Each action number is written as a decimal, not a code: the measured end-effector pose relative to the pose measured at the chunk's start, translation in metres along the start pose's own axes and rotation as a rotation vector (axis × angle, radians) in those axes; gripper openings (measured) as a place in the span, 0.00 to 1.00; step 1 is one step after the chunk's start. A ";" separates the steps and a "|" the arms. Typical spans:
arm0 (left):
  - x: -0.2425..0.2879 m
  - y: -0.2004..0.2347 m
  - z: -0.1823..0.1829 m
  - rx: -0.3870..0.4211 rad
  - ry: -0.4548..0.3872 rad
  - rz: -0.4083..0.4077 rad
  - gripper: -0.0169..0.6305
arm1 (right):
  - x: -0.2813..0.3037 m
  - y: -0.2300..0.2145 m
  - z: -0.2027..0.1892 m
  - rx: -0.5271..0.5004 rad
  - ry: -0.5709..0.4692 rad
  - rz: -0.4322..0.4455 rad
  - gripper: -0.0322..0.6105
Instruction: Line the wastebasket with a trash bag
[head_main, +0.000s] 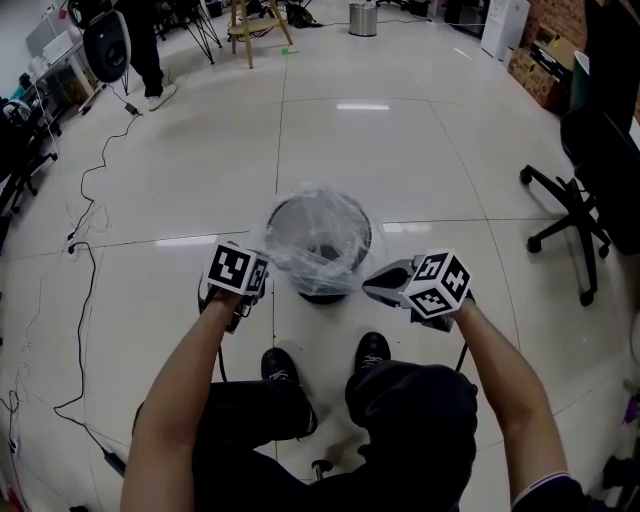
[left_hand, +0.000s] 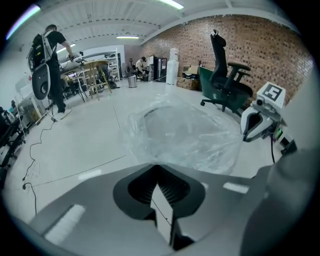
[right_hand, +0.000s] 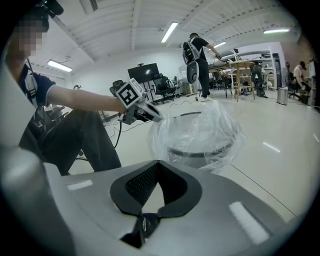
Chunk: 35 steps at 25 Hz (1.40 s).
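**Spotter:** Your left tongs (left_hand: 156, 167) are clamped flat on the edge of the trash bag (head_main: 318, 238) at the left rim of the wastebasket (head_main: 322, 294). Your right tongs (right_hand: 157, 162) are closed just as tight at its right rim, with the film running into their tips

**Coach:** Agreed. The bag itself lies draped over the mouth of the wastebasket, puffed up above the rim and sagging a little inside. Its skirt looks only partly down the outside wall

**Spotter:** That film is clear and thin, and I'd judge it nearly weightless, so it will stretch or tear before it resists you. Draw it down slowly

**Coach:** It is probably slick too, so a pinch on a single layer may slip. Take hold of the bunched edge just outside the rim, on opposite sides of the wastebasket, never the loose middle

**Spotter:** The wastebasket looks light as well, so if you tug one side alone it could tip or slide
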<state>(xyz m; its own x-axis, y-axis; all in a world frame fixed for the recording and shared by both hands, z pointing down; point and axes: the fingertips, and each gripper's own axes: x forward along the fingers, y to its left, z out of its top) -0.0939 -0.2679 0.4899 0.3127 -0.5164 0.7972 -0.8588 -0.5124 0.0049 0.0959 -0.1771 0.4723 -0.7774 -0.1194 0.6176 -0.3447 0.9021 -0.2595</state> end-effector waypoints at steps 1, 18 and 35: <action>0.001 -0.001 -0.005 -0.004 0.010 -0.008 0.05 | 0.003 -0.003 -0.003 0.007 0.011 -0.009 0.05; 0.066 -0.016 -0.047 -0.139 0.011 -0.149 0.05 | 0.036 -0.074 -0.040 0.179 0.080 -0.148 0.05; 0.021 -0.030 -0.060 -0.062 0.045 -0.228 0.19 | 0.009 -0.066 -0.030 0.223 0.016 -0.246 0.29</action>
<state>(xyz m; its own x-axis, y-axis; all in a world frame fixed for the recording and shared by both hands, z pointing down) -0.0862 -0.2227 0.5426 0.4839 -0.3602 0.7975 -0.7918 -0.5683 0.2238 0.1275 -0.2251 0.5167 -0.6485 -0.3143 0.6933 -0.6295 0.7336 -0.2563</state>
